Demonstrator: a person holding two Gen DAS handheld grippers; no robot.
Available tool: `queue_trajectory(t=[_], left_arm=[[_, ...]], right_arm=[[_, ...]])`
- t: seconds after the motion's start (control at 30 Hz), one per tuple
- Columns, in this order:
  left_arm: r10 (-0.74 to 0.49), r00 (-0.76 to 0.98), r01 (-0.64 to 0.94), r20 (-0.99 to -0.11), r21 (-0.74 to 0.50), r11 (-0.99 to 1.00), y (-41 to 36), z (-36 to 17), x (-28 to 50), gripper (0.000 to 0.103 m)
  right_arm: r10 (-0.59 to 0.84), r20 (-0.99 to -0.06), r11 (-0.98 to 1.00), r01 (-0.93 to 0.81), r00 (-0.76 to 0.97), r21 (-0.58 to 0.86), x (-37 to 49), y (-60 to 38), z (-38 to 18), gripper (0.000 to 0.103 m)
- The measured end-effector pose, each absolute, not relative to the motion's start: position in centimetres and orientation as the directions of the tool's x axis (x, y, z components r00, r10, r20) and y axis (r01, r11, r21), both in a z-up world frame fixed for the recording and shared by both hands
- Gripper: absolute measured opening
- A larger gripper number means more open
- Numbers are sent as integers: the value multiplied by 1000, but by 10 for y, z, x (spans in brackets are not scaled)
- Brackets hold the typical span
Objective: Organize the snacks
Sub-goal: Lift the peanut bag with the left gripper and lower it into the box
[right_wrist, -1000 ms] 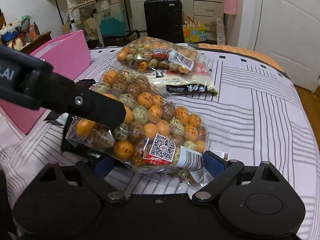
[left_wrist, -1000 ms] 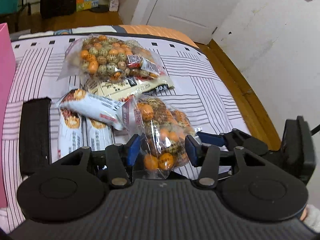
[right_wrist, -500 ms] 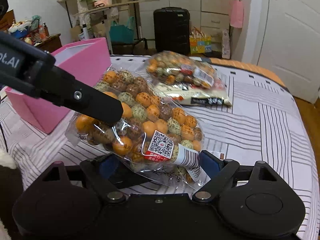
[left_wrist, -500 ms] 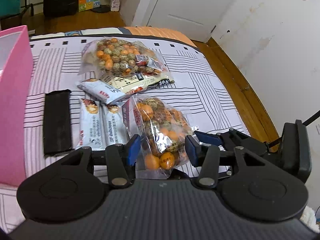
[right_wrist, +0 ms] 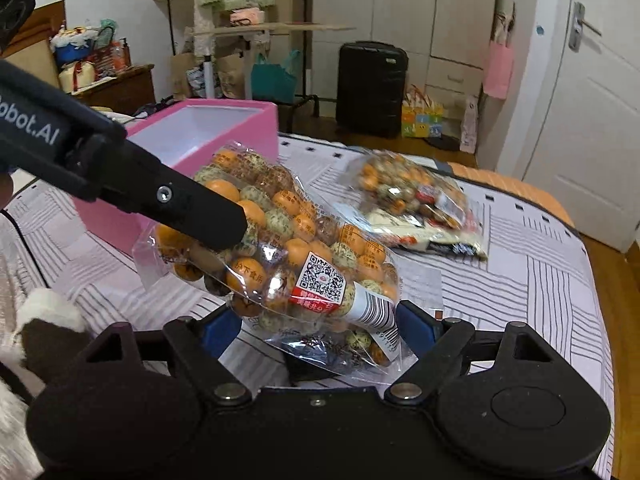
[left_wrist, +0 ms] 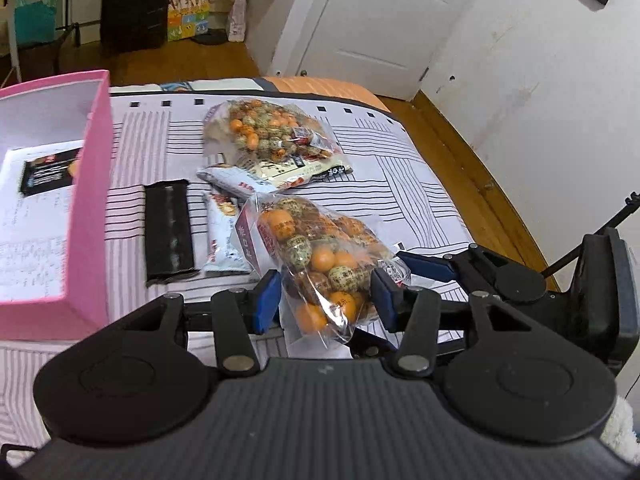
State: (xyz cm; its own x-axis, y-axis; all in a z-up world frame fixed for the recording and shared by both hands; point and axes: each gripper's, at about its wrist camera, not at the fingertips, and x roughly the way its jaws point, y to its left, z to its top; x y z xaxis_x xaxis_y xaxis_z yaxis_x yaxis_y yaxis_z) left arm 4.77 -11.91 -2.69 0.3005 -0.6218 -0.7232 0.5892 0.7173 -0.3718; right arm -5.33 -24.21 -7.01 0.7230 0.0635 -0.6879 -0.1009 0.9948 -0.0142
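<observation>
A clear bag of orange and speckled candy balls is held in the air above the striped bed by both grippers. My left gripper is shut on one end of it. My right gripper is shut on the other end, by the barcode label. The left gripper's arm crosses the right wrist view. A pink box stands at the left with a dark packet inside. A second candy bag lies farther back on the bed.
A black packet and white snack packs lie beside the pink box. A white pack lies under the far candy bag. The bed's right edge drops to wooden floor. A suitcase stands behind the bed.
Both grippers have lifted the candy bag higher and carried it left toward the pink box, whose inside now shows in the left wrist view.
</observation>
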Motion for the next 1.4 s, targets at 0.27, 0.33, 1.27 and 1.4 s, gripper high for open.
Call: queue_trajectory(t=[0.27,0.33,1.27,1.4], left_arm=[[-628,374,592,-682,-346,728,-67,3,26,47],[-624,400,587,-672,-335,737,-53,11,21,47],[-466,570,369,-677,-296,881,99,-11,148,48],[-458,548,359,-700,-298,885,103,-33,174,48]], right_arm=[[88,-639,983,-169,764,-67,-56,-196,-39,84],[99,-622,978,-192,776,-83,-53,-183,-31,84],[197,-704,902,-408,683,-143,134,-52,-72,84],[149,-741,893,-411,655,-184,149,-41,-82,84]])
